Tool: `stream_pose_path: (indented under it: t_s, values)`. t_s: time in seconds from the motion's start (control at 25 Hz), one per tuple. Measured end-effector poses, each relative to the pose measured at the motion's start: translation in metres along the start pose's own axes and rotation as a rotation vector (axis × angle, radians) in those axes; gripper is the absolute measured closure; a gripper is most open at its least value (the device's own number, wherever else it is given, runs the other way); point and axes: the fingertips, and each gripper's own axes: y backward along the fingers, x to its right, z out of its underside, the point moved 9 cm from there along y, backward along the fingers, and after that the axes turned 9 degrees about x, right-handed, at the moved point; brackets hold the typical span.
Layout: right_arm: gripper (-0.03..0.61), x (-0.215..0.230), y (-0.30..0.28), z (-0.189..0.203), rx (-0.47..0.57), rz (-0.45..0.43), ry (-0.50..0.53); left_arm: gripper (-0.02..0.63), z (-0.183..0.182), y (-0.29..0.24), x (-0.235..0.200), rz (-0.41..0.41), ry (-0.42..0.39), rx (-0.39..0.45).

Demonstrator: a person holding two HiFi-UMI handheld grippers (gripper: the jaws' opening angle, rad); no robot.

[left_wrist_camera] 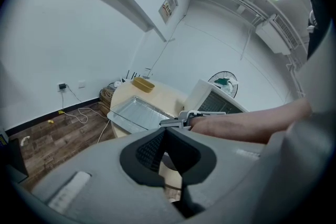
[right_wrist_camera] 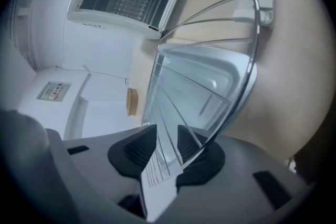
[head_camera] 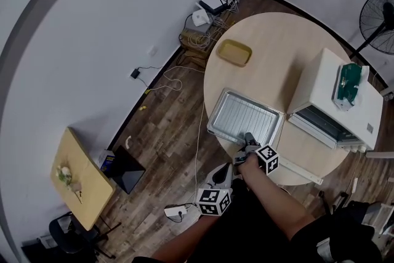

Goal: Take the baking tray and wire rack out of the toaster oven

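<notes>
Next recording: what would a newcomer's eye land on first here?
The baking tray with the wire rack lying on it, out on the round table beside the white toaster oven, whose door hangs open. The right gripper sits at the tray's near edge, jaws apart with the rim and rack wires between them. The left gripper hangs shut and empty, nearer the person, off the table.

My right gripper [head_camera: 249,140] is at the near edge of the tray [head_camera: 243,117] on the round table [head_camera: 277,52], beside the open toaster oven [head_camera: 326,92].
</notes>
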Motion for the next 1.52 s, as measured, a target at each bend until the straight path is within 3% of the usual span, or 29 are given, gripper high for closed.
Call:
stream_pose_path:
  t_s: [0.48, 0.72, 0.88, 1.12, 1.24, 1.52]
  values:
    - [0.388, 0.003, 0.001, 0.006, -0.12, 0.193, 0.024, 0.595, -0.001, 0.011, -0.011, -0.054, 0.025, 0.024]
    - [0.37, -0.003, -0.01, 0.011, -0.172, 0.231, -0.009, 0.595, 0.001, 0.02, -0.02, -0.092, 0.046, 0.029]
    - [0.36, -0.011, -0.013, 0.009, -0.141, 0.254, -0.022, 0.595, -0.001, 0.024, -0.025, -0.104, 0.054, 0.034]
    - [0.362, -0.018, -0.013, 0.004, -0.109, 0.271, -0.182, 0.595, 0.0, 0.023, -0.029, -0.115, 0.086, 0.026]
    - [0.362, -0.025, -0.013, -0.003, -0.132, 0.285, -0.111, 0.595, -0.001, 0.021, -0.03, -0.128, 0.118, 0.039]
    - [0.357, -0.017, -0.002, -0.005, -0.184, 0.344, 0.029, 0.595, -0.011, 0.021, -0.028, -0.125, 0.102, 0.052]
